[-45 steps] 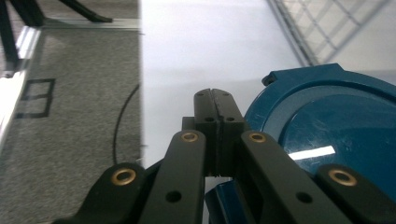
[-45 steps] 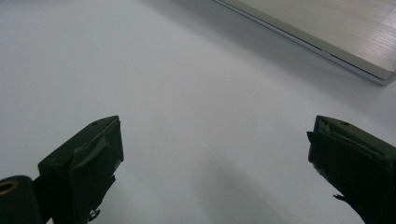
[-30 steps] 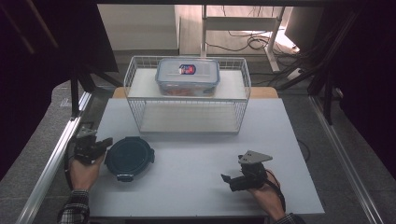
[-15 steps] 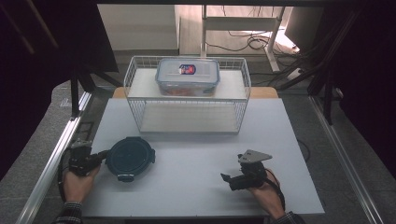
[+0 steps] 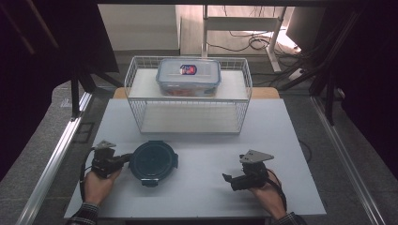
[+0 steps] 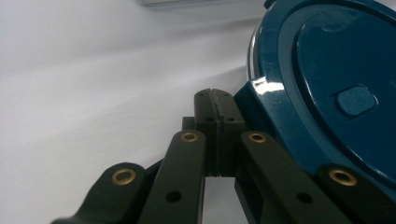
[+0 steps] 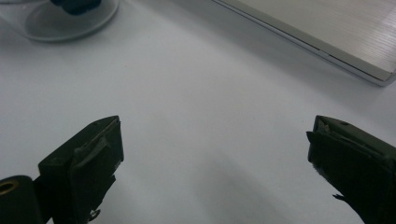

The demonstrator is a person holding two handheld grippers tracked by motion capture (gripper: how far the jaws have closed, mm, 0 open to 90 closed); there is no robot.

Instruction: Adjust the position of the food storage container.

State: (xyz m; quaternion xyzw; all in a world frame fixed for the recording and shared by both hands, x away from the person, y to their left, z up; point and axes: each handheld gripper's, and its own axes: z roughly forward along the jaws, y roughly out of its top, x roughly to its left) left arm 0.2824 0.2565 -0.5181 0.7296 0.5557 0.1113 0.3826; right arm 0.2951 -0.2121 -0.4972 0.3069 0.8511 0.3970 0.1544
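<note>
The round dark-blue lid (image 5: 153,162) lies flat on the white tabletop (image 5: 197,187), lower left of the high view. The left gripper (image 5: 126,158) (jaws pressed together, gripping nothing) touches its left edge. The right gripper (image 5: 228,180), lower right, has its jaws wide apart and empty.

A white table (image 5: 197,187) stands on grey floor (image 5: 42,140); far beyond, a white desk frame (image 5: 241,23) with cables (image 5: 253,44), brightly lit.

A white wire basket (image 5: 187,96) is set at the table's (image 5: 281,140) far edge. A clear lidded container (image 5: 188,76) is placed on top.
</note>
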